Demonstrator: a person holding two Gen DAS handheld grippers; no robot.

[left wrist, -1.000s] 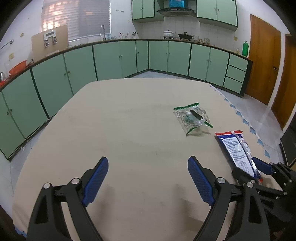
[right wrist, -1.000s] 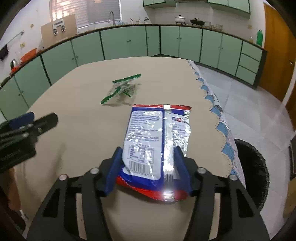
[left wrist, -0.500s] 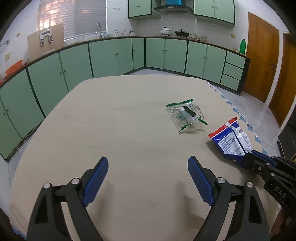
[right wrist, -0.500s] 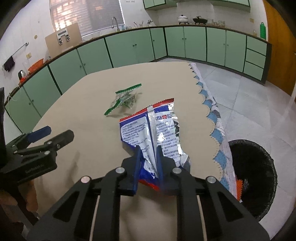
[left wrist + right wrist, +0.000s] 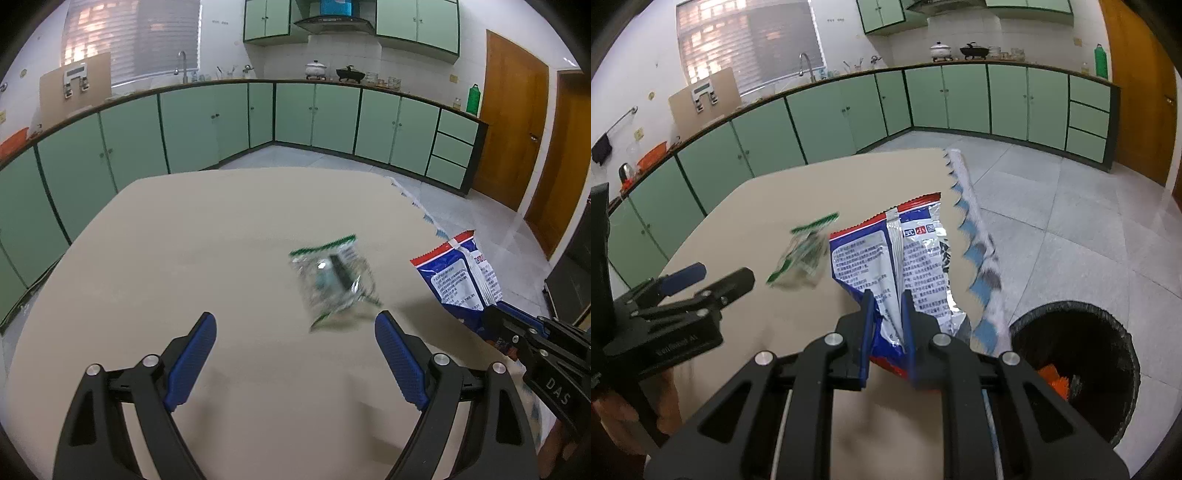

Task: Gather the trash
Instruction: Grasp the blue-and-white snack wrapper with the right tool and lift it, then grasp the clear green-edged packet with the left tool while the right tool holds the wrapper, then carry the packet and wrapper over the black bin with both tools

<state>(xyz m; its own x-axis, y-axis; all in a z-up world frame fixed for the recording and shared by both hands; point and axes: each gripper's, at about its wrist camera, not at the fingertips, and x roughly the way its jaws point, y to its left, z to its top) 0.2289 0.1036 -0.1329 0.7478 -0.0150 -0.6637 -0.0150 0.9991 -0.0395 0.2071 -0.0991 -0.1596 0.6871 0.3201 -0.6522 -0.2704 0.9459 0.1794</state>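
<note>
My right gripper [image 5: 886,299] is shut on the lower end of a blue, red and silver snack wrapper [image 5: 890,254], which stands up off the beige table [image 5: 746,221]. The same wrapper [image 5: 461,280] shows at the right of the left wrist view, pinched by the right gripper [image 5: 495,317]. A clear wrapper with green edges [image 5: 334,280] lies on the table just ahead of my left gripper [image 5: 295,339], which is open with nothing between its blue pads. From the right wrist view the clear wrapper [image 5: 803,253] lies left of the held one, and the left gripper [image 5: 709,275] sits at the far left.
A black bin with a dark liner [image 5: 1075,365] stands on the tiled floor right of the table, orange scraps inside. A scalloped blue-and-white cloth edge [image 5: 979,258] hangs off the table's right side. Green cabinets [image 5: 314,118] line the walls; wooden doors [image 5: 517,133] at right.
My right gripper closed on the blue wrapper and lifted it off the table toward the right edge. My left gripper moved forward toward the clear green-edged wrapper and stayed open.
</note>
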